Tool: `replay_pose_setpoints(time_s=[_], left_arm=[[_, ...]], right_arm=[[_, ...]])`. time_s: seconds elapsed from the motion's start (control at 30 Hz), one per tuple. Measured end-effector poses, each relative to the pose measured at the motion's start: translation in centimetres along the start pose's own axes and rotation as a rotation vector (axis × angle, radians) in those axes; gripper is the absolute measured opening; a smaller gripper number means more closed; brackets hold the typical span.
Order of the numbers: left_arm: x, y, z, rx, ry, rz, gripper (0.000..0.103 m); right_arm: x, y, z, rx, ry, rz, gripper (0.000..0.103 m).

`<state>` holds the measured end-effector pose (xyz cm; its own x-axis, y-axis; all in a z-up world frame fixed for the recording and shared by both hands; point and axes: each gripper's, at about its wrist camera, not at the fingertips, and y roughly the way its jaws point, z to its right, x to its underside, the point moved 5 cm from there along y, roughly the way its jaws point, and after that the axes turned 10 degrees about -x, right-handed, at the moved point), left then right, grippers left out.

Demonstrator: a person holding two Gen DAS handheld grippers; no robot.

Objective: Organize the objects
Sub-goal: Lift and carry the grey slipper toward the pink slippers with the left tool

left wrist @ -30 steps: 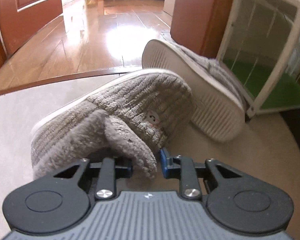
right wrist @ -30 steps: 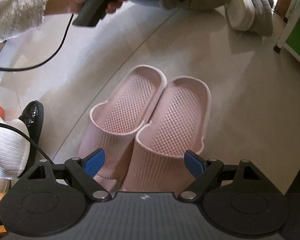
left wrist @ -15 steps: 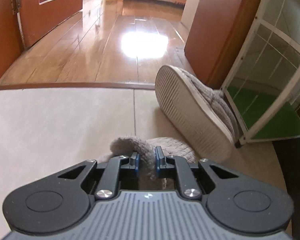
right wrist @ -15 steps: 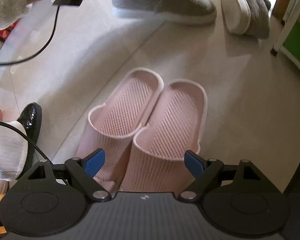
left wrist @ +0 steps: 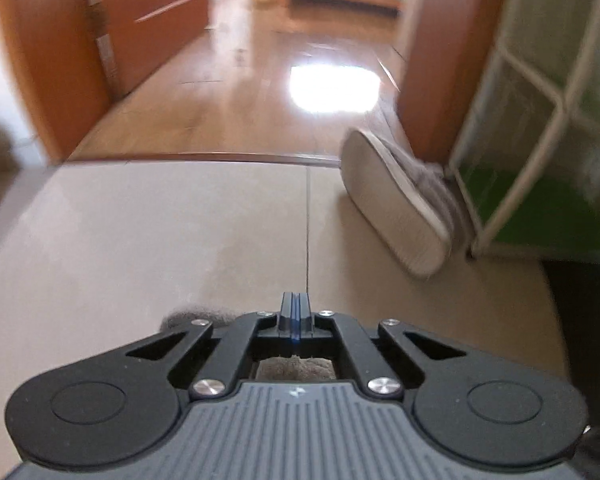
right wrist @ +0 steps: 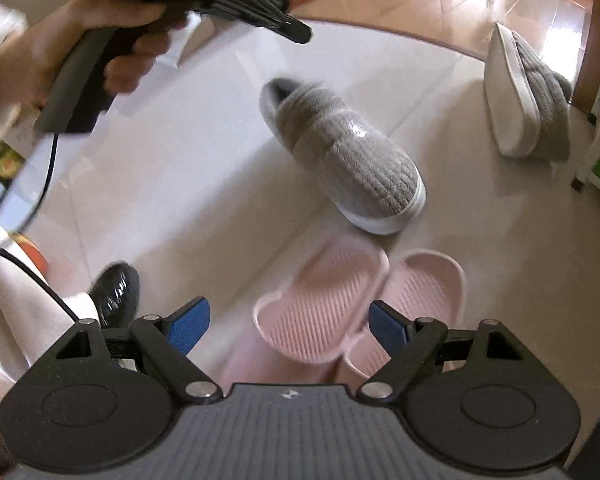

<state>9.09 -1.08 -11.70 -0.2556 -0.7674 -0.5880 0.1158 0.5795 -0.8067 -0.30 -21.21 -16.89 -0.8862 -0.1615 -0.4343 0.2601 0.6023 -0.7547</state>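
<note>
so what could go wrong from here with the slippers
The tipped grey slipper leans against the white rack; a pinch on its sole may just slide it. The upright grey slipper sits toe-close to the pink slippers, so shifting either could knock the other. The open right gripper hangs over both pink ones and might catch two.

Pale tiled floor (left wrist: 140, 240) in front – one grout line runs straight away from the camera. Beyond a dark threshold strip (left wrist: 204, 157), glossy wooden floor (left wrist: 228, 92) with a bright glare patch. Reddish-brown door (left wrist: 60, 52) on the left, matching wooden panel (left wrist: 444, 60) on the right. White wire-frame rack (left wrist: 540, 128) with a green base stands far right. Black glossy shoe (right wrist: 116, 292) on the pale floor – lower left in the right wrist view.
</note>
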Motion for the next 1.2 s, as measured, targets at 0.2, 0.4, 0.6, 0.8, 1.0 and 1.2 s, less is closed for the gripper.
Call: replay_pose_setpoints(time_s=[0.2, 0.4, 0.6, 0.8, 1.0, 1.2], left_arm=[[2.0, 1.6, -0.2, 0.024, 0.012, -0.075, 0.019], [2.3, 6.3, 1.9, 0.075, 0.361, -0.134, 0.037], [3.4, 7.4, 2.1, 0.064, 0.667, -0.145, 0.075], [6.3, 10.7, 3.5, 0.071, 0.819, -0.139, 0.073], [7.0, 12.5, 4.1, 0.212, 0.685, -0.219, 0.023], [6.0, 9.8, 3.8, 0.193, 0.455, -0.173, 0.013]], right_arm=[[0.1, -0.7, 0.4, -0.029, 0.040, 0.052, 0.093], [1.6, -0.8, 1.5, 0.012, 0.078, 0.052, 0.095], [2.6, -0.9, 1.6, 0.009, 0.070, 0.035, 0.095], [3.2, -0.4, 2.1, 0.015, 0.101, 0.009, 0.095], [4.0, 0.1, 2.6, 0.032, 0.128, -0.028, 0.095], [3.5, 0.5, 2.7, 0.026, 0.149, -0.022, 0.095]])
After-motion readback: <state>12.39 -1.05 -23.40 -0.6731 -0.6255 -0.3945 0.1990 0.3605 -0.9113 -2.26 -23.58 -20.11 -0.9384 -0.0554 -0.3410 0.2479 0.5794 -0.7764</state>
